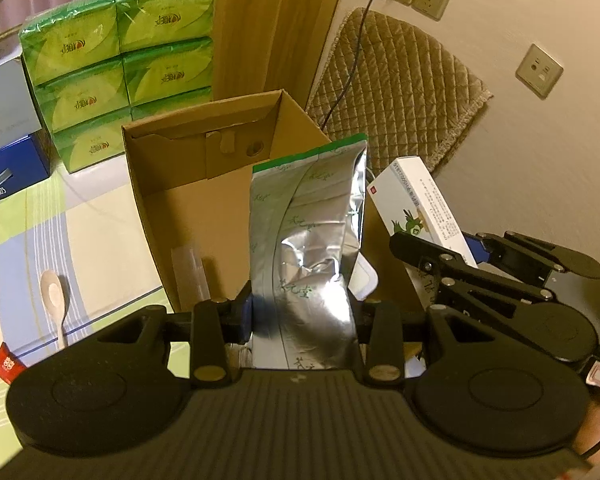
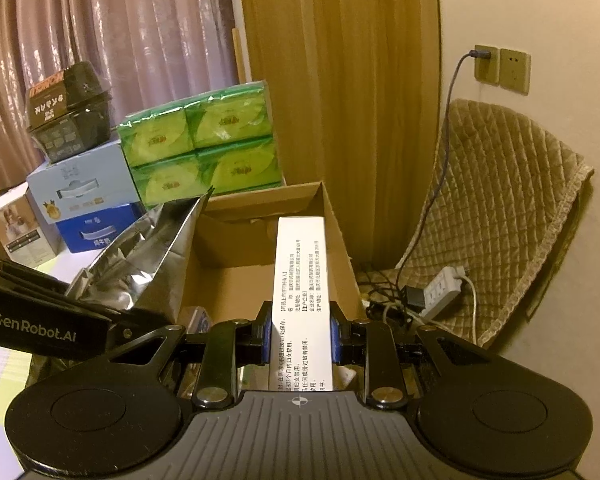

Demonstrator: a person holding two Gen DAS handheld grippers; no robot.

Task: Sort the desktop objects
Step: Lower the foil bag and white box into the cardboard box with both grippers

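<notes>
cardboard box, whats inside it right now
The cardboard box shows mostly bare brown floor, with a small clear plastic piece at its near left corner. The silver foil pouch and white medicine box, each held by a gripper, hide the near part.

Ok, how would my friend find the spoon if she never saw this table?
Start at the open cardboard box on the table. Look to its left, on the pastel checked tablecloth, towards the near edge. The pale wooden spoon lies there, bowl away from us, beside a small red packet; it is the only long thin thing there.
</notes>
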